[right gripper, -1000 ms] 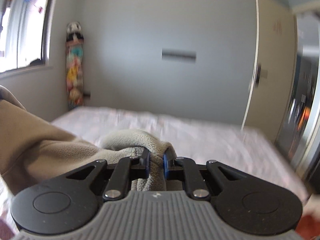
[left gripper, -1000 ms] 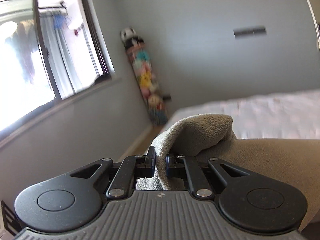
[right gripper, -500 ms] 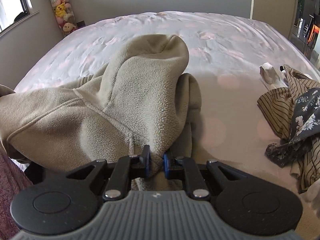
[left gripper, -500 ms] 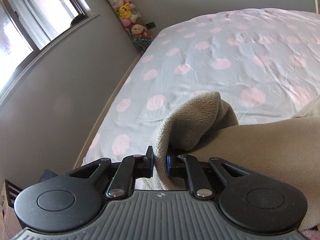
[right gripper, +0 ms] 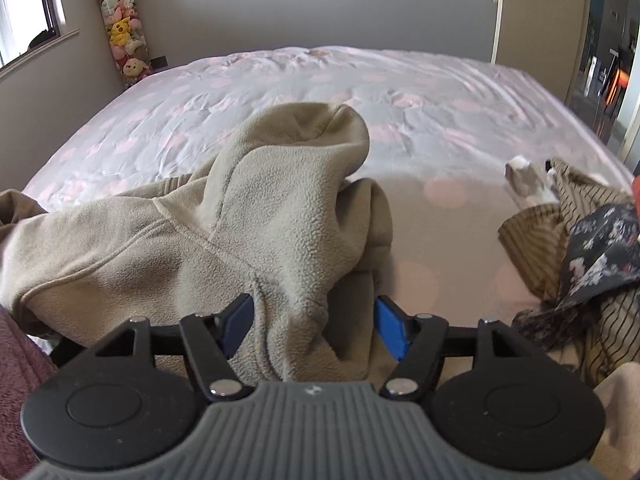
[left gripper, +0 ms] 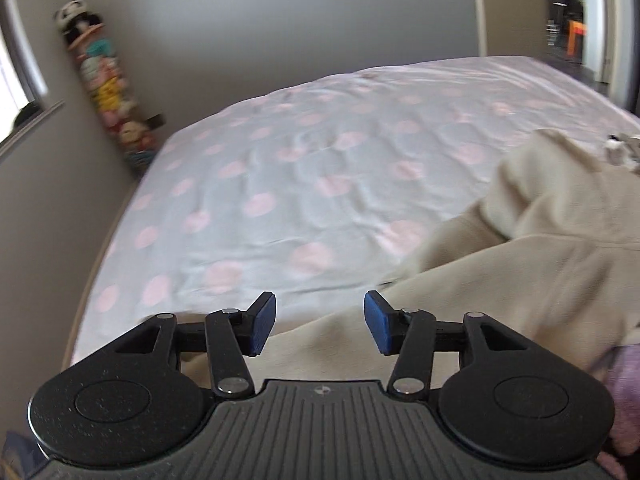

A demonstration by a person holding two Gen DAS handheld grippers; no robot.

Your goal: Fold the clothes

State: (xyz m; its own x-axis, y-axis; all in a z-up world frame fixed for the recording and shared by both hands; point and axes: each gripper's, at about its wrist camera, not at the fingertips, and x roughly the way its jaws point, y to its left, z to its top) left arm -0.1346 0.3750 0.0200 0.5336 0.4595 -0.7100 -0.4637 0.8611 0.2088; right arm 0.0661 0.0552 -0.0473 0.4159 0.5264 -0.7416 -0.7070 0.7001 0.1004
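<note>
A beige fleece hoodie lies crumpled on the bed, its hood bunched up toward the far side. My right gripper is open, with a fold of the hoodie lying loose between its blue pads. In the left wrist view the hoodie fills the lower right. My left gripper is open just above the hoodie's near edge and holds nothing.
A pile of striped and floral clothes lies at the right of the bed. A purple cloth sits at the near left. A hanging column of plush toys fills the far left corner. A door stands at the back right.
Both grippers were shut on the hoodie and held it up. They lowered it onto the bed, and both have opened and let it go.
</note>
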